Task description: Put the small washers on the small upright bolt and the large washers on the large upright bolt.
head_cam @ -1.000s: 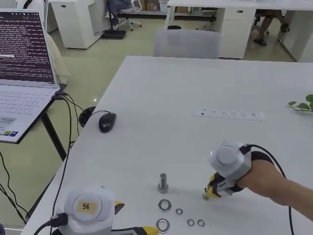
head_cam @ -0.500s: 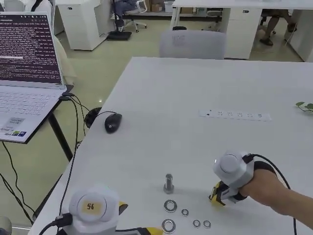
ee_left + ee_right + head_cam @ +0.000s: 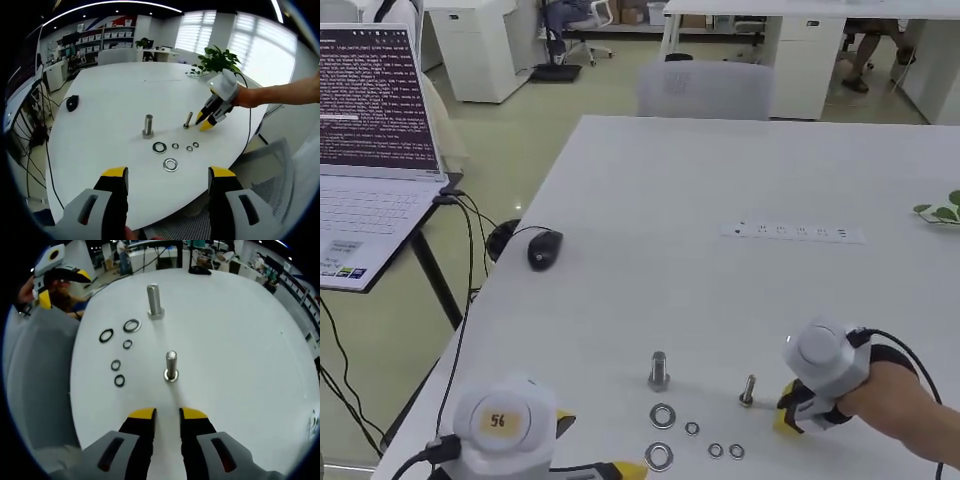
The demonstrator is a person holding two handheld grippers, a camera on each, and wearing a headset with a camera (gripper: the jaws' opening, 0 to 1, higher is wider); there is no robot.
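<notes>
The large bolt (image 3: 658,370) stands upright on the white table (image 3: 720,180), and the small bolt (image 3: 748,390) stands upright to its right. Two large washers (image 3: 663,415) and three small washers (image 3: 716,450) lie flat in front of them. My right gripper (image 3: 786,420) sits just right of the small bolt, apart from it. In the right gripper view the small bolt (image 3: 171,365) stands ahead of the right gripper (image 3: 167,416), whose jaws are slightly apart and hold nothing. My left gripper (image 3: 167,175) hangs wide open near the table's front edge, facing the large bolt (image 3: 148,126) and the washers (image 3: 170,164).
A black mouse (image 3: 542,248) lies at the table's left edge and a white power strip (image 3: 790,232) further back. A laptop (image 3: 370,150) stands on a side stand to the left. A grey chair (image 3: 705,90) is at the far edge and a plant (image 3: 940,212) at the right.
The right gripper has let go of the small bolt and drawn back to the right; the bolt now stands free and upright. The left gripper has stayed put.
</notes>
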